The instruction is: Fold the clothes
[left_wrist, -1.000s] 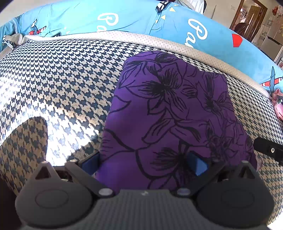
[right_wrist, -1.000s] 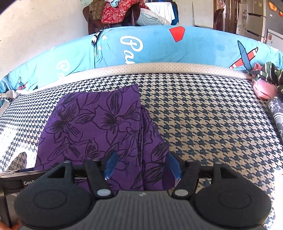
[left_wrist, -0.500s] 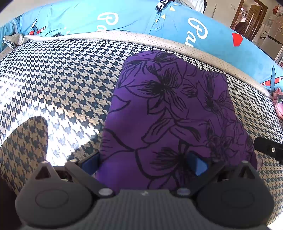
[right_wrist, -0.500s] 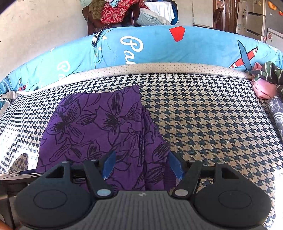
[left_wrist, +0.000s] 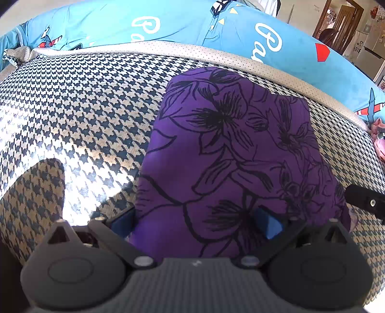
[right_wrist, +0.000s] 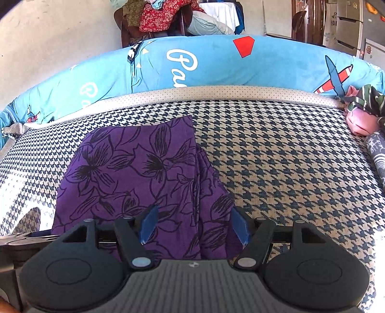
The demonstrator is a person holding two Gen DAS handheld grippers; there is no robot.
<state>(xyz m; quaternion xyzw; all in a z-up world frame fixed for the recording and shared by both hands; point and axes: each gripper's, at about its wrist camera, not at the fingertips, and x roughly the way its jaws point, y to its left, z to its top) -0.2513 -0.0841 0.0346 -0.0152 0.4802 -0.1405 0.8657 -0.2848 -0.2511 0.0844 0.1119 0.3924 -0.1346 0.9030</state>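
A purple garment with black flower outlines (left_wrist: 228, 149) lies folded and flat on the houndstooth cover (left_wrist: 79, 115). My left gripper (left_wrist: 195, 221) is open wide, low over the garment's near left part, and the fabric runs between its blue pads (left_wrist: 268, 225). In the right wrist view the same garment (right_wrist: 130, 168) shows a lengthwise fold along its right side. My right gripper (right_wrist: 192, 225) is open over the near right corner, blue pads (right_wrist: 148, 222) apart with cloth lying between them. A black part of the right gripper (left_wrist: 365, 201) shows at the left view's right edge.
A long blue bolster with white lettering (right_wrist: 216, 62) runs along the far edge. A pink item and a green striped cloth (right_wrist: 363, 108) lie at the right, with a dark patterned cloth (right_wrist: 377, 156) below them. A chair piled with clothes (right_wrist: 163, 19) stands behind.
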